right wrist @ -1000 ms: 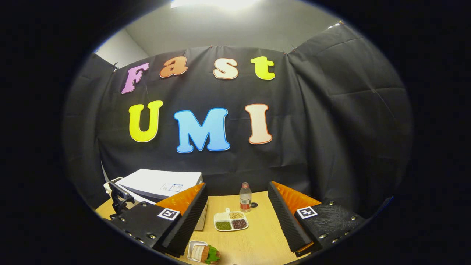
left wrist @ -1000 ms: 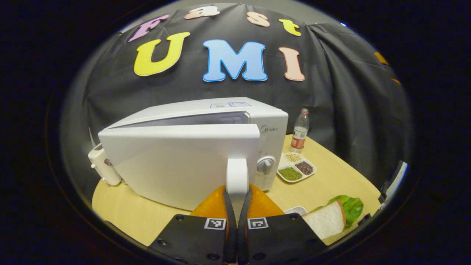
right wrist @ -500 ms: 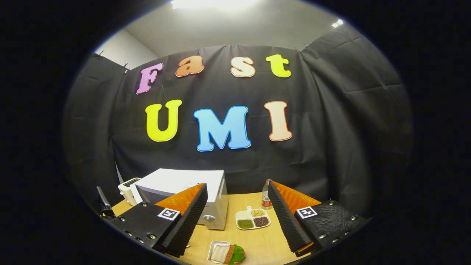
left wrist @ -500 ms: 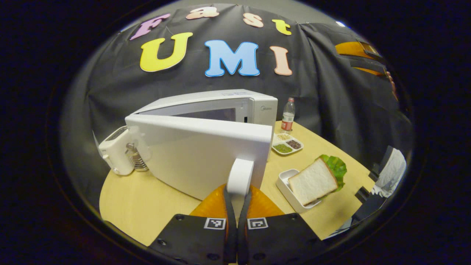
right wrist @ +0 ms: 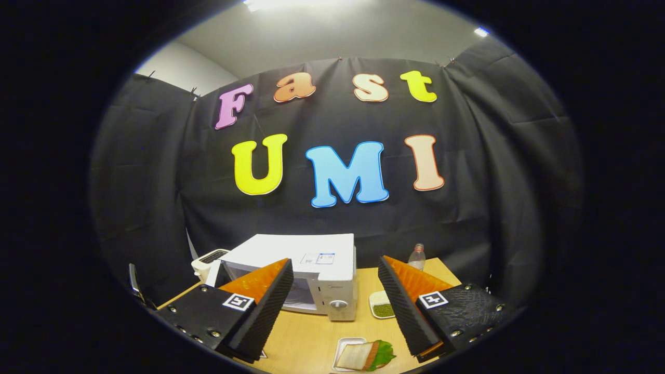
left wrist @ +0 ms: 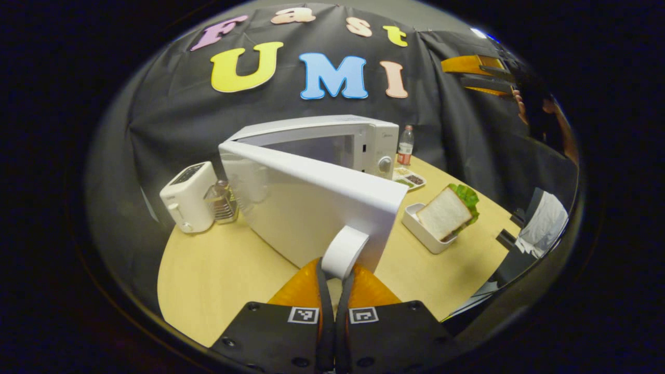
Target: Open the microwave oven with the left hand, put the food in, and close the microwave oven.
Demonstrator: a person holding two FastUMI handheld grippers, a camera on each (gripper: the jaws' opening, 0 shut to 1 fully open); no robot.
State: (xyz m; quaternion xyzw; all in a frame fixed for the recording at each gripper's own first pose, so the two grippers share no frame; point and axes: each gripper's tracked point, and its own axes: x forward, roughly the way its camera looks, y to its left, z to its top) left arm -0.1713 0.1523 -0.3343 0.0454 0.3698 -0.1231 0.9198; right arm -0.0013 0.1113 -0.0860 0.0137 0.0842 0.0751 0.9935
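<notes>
My left gripper (left wrist: 335, 278) has both fingers pinched tight on the white door handle (left wrist: 344, 251) of the microwave oven (left wrist: 332, 143), and the door (left wrist: 311, 208) is swung well out from the cavity, edge-on to my camera. Rigid plastic handle, smooth, so I'd guess it could slip if I pull at an angle; the door itself looks light and stiff and just rides its hinge, so no real force needed. My right gripper (right wrist: 335, 301) hangs up high with its fingers spread wide and nothing between them, looking down at the table (right wrist: 311, 340). The food is a sandwich (right wrist: 365, 355), white bread with green lettuce sticking out, sitting in a small white tray (left wrist: 418, 228) on the table just in front of the oven, a little to the control-panel side. I figure that one's soft and squashy, so grabbing the bread would dent it; better to take the tray by its rim, which looks stiff and light but probably slick plastic. Around it: a white toaster (left wrist: 188, 196) beside the door's hinge side, a divided dish of beans (left wrist: 410, 179) and a plastic bottle (left wrist: 405, 147) beyond the oven. Door step looks basically done; loading isn't started yet.
</notes>
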